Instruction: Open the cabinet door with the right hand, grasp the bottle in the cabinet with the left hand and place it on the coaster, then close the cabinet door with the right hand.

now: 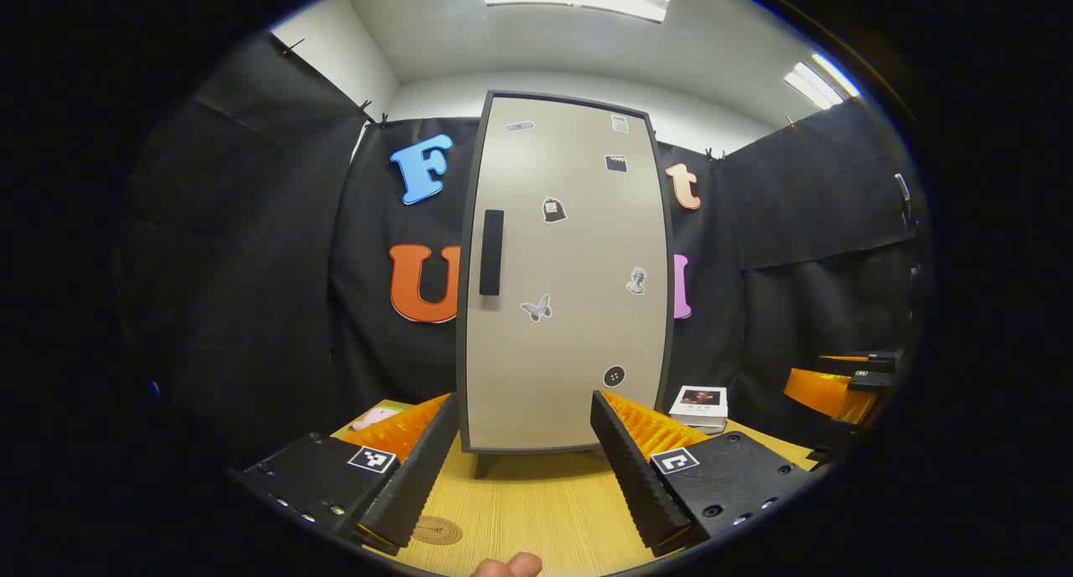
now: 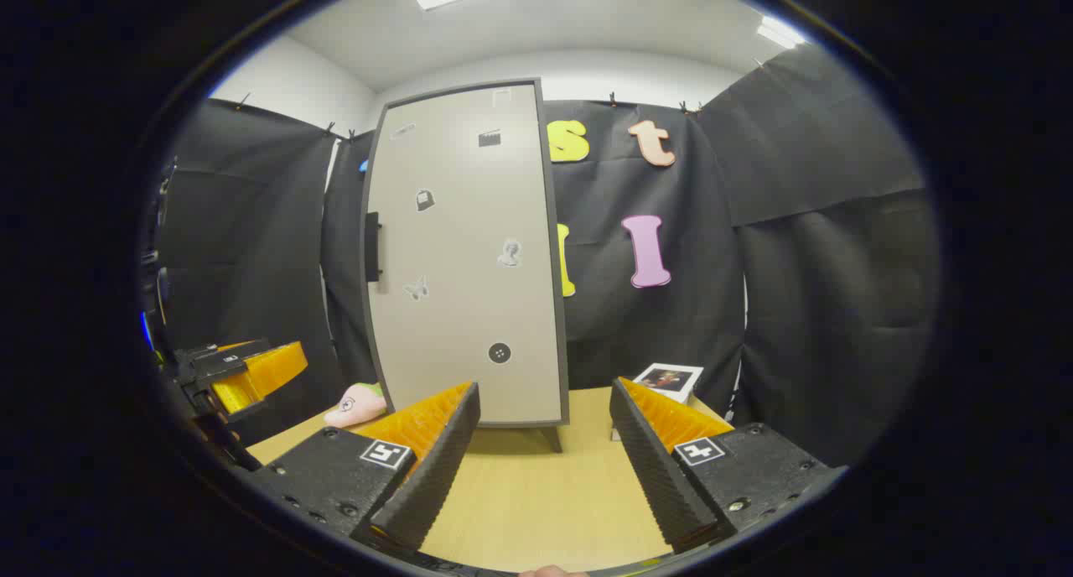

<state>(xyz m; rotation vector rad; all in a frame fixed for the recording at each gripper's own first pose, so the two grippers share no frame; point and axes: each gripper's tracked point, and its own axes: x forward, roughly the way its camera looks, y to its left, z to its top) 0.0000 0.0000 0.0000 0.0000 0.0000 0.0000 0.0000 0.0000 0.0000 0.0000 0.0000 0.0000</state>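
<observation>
Nothing of the job looks done yet. The cabinet door (image 1: pixel 566 275) fills the middle of the left gripper view and is shut, with its dark handle (image 1: pixel 491 252) untouched. The bottle must be inside, I think; it is hidden. The coaster (image 1: pixel 437 530) lies bare on the tabletop (image 1: pixel 536 510), bottom center. The left tool (image 1: pixel 520 468) and right tool (image 2: pixel 545 460) are both spread wide, holding nothing.
</observation>
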